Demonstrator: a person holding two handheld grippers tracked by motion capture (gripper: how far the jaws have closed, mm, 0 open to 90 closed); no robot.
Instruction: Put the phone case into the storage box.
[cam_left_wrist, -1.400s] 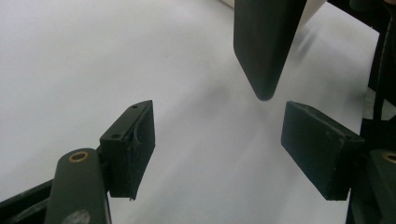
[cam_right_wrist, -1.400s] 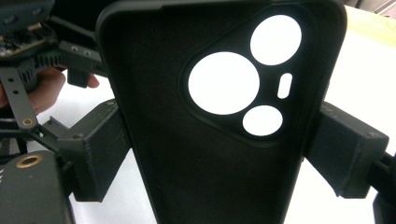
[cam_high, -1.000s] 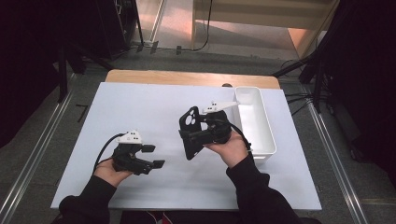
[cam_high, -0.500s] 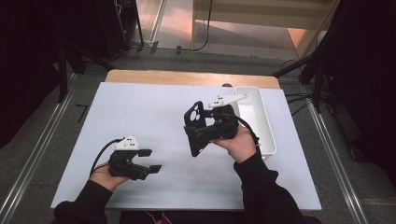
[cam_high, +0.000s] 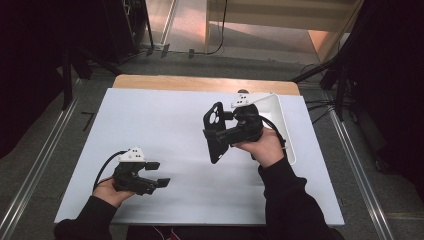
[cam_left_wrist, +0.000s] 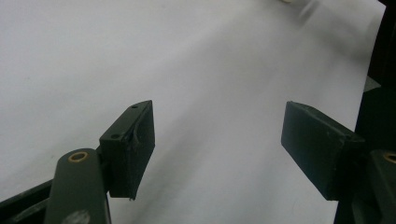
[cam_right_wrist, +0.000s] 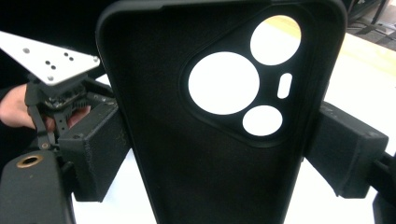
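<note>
A black phone case (cam_high: 215, 134) with round camera cut-outs is held on edge above the middle of the white table (cam_high: 165, 120), and my right gripper (cam_high: 223, 132) is shut on its two long sides. In the right gripper view the inside of the phone case (cam_right_wrist: 187, 154) faces the camera, clamped between the two pads (cam_right_wrist: 98, 154). My left gripper (cam_high: 159, 174) rests low near the table's front left, open and empty. In the left gripper view its pads (cam_left_wrist: 133, 140) stand wide apart over the bare white table (cam_left_wrist: 210, 70).
A white rectangular tray (cam_high: 281, 122) lies at the table's right side, just behind my right hand. A wooden strip (cam_high: 200, 84) runs along the far edge. Metal rails flank the table on the floor. My left gripper's grey plate (cam_right_wrist: 51, 60) shows behind the case.
My right gripper has carried the phone case slightly farther and to the right, turning it more upright. The left gripper has drawn back a little toward the front edge.
</note>
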